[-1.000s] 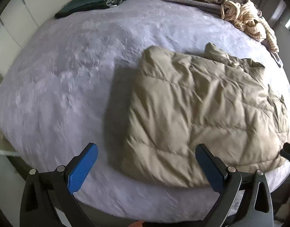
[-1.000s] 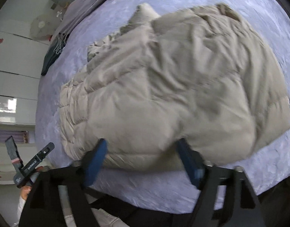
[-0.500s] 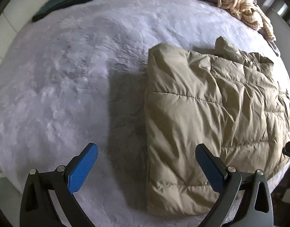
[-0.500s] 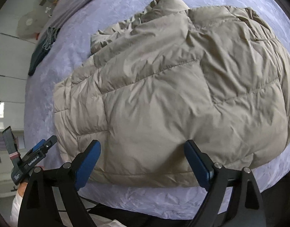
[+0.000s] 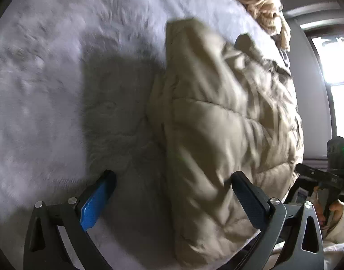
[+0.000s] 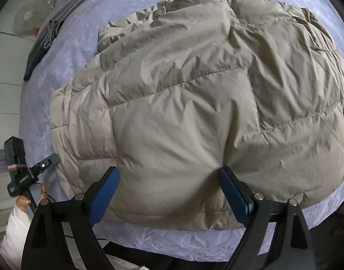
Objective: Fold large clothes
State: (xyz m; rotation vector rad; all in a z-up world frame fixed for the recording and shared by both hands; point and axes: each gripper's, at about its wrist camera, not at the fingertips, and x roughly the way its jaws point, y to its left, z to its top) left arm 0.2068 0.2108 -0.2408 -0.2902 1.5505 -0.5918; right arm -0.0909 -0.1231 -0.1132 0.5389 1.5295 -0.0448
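A beige quilted puffer jacket (image 6: 194, 94) lies folded on the lavender bed cover (image 6: 86, 36). In the left wrist view the jacket (image 5: 228, 123) fills the right half. My left gripper (image 5: 172, 193) is open, low over the bed at the jacket's left edge, its right finger over the fabric. My right gripper (image 6: 168, 186) is open, its fingers pressed against the jacket's near edge with padding bulging between them. The left gripper also shows in the right wrist view (image 6: 25, 171), at the jacket's left side.
A dark green folded garment (image 6: 41, 45) lies at the far left of the bed. A cream knitted pile (image 5: 264, 6) sits at the far edge. White cupboards stand left of the bed; a bright window (image 5: 338, 67) is at right.
My left gripper has dropped closer to the bed and swung toward the jacket's left edge. My right gripper has moved forward against the jacket's near edge.
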